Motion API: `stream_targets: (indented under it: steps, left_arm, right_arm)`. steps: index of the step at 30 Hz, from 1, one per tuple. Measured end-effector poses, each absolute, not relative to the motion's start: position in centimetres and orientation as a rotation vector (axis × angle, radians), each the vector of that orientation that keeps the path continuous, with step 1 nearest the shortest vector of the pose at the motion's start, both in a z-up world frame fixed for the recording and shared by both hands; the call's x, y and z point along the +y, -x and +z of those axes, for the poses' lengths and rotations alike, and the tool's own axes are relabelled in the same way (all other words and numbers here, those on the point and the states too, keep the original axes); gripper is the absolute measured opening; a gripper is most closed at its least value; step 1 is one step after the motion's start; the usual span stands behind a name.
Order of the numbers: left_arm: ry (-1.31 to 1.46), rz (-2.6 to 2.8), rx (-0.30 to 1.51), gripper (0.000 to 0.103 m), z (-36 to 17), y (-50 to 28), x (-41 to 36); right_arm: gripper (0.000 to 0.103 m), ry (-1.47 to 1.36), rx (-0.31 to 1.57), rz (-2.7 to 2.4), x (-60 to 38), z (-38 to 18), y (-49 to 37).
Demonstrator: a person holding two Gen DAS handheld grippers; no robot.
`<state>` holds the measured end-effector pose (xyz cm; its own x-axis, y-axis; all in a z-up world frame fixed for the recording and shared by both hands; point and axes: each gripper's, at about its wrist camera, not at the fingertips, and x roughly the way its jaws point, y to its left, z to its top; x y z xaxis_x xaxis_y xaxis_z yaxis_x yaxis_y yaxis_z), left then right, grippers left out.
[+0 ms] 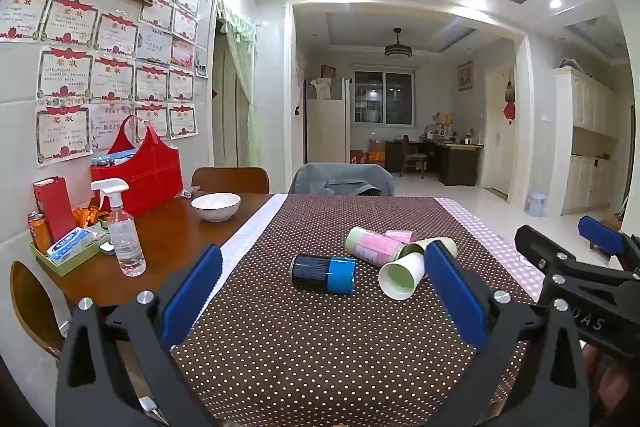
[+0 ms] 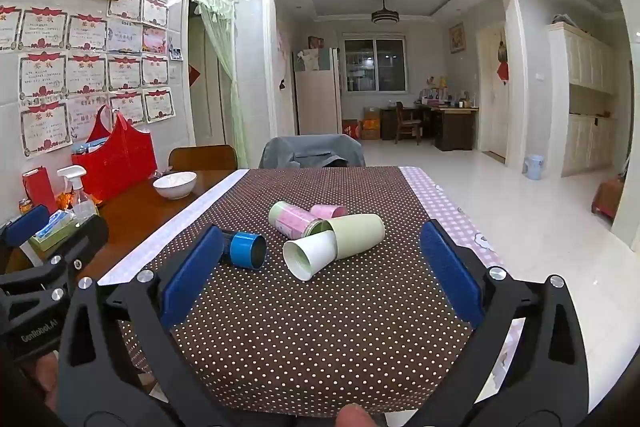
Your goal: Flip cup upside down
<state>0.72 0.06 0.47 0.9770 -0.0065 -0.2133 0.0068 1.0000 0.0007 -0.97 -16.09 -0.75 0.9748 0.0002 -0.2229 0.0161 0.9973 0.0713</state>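
Several cups lie on their sides on the brown dotted cloth (image 1: pixel 320 339). A dark cup with a blue band (image 1: pixel 323 273) (image 2: pixel 244 250) lies nearest on the left. A white cup (image 1: pixel 401 275) (image 2: pixel 311 254) lies nested in a pale green cup (image 2: pixel 356 229), its mouth toward me. A pink and green cup (image 1: pixel 374 246) (image 2: pixel 292 219) and a small pink cup (image 1: pixel 400 235) (image 2: pixel 328 211) lie behind. My left gripper (image 1: pixel 324 287) is open and empty, short of the cups. My right gripper (image 2: pixel 322 267) is open and empty, short of them too.
A white bowl (image 1: pixel 216 205), a spray bottle (image 1: pixel 122 227), a red bag (image 1: pixel 140 167) and a green tray (image 1: pixel 68 255) of items stand on the wooden table at left. A chair with a grey jacket (image 1: pixel 340 179) stands at the far edge.
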Motion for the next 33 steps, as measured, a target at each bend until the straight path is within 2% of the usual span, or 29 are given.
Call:
stream_targets:
  steps: [33]
  left_arm:
    - [0.000, -0.035, 0.224, 0.099, -0.5, -0.1, -0.8]
  right_arm:
    - [0.097, -0.077, 0.219, -0.005, -16.1, -0.4, 0.8]
